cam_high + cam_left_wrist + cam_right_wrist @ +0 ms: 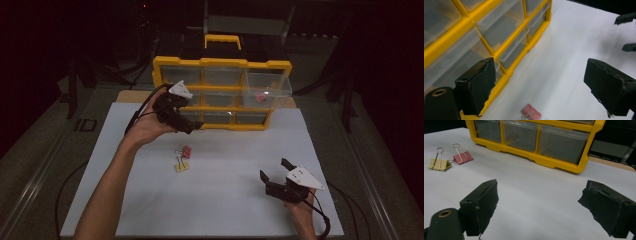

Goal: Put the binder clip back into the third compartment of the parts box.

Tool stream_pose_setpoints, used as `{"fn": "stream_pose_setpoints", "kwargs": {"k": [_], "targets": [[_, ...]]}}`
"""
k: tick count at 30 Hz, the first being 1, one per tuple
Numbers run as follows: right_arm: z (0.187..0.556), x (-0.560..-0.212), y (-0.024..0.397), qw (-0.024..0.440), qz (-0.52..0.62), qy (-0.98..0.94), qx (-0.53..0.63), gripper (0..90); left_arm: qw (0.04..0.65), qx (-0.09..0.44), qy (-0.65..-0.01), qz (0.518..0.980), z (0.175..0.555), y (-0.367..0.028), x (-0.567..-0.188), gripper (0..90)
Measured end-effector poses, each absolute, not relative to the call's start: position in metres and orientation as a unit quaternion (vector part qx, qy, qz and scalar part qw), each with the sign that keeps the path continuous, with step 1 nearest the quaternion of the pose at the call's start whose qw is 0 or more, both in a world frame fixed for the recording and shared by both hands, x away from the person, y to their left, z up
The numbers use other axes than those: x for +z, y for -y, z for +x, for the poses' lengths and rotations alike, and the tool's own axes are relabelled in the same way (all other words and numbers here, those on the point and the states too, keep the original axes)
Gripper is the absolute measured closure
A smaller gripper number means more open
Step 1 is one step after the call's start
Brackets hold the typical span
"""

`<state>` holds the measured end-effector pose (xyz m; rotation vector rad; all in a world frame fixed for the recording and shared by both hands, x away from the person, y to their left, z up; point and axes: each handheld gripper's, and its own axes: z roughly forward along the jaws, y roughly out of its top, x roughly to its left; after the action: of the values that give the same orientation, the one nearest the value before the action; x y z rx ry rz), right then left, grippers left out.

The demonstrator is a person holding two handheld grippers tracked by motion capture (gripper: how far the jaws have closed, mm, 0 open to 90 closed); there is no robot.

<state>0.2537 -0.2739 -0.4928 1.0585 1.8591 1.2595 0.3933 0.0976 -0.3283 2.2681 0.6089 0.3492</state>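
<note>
With both tools released, our left tool [196, 126] hangs by the cabinet [220, 63], above the pink clip [186, 151] lying mid-bench touching the yellow clip [182, 167], so we risk pinching both.

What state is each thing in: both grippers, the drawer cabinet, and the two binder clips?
Left gripper: open, holding nothing, by the cabinet's lower left.
Right gripper: open, holding nothing.
Drawer cabinet: upright, upper right drawer pulled out, the others in.
Pink clip: lying loose on the table.
Yellow clip: lying loose beside it.
</note>
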Motion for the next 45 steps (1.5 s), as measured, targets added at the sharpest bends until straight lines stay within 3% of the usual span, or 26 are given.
{"fn": "stream_pose_setpoints", "kwargs": {"k": [45], "targets": [[0.25,-0.495,0.276,0.312,0.386,-0.715,0.492,12.4,0.385,0.132,-0.265,0.874,0.354,-0.137,-0.401,12.2]]}}
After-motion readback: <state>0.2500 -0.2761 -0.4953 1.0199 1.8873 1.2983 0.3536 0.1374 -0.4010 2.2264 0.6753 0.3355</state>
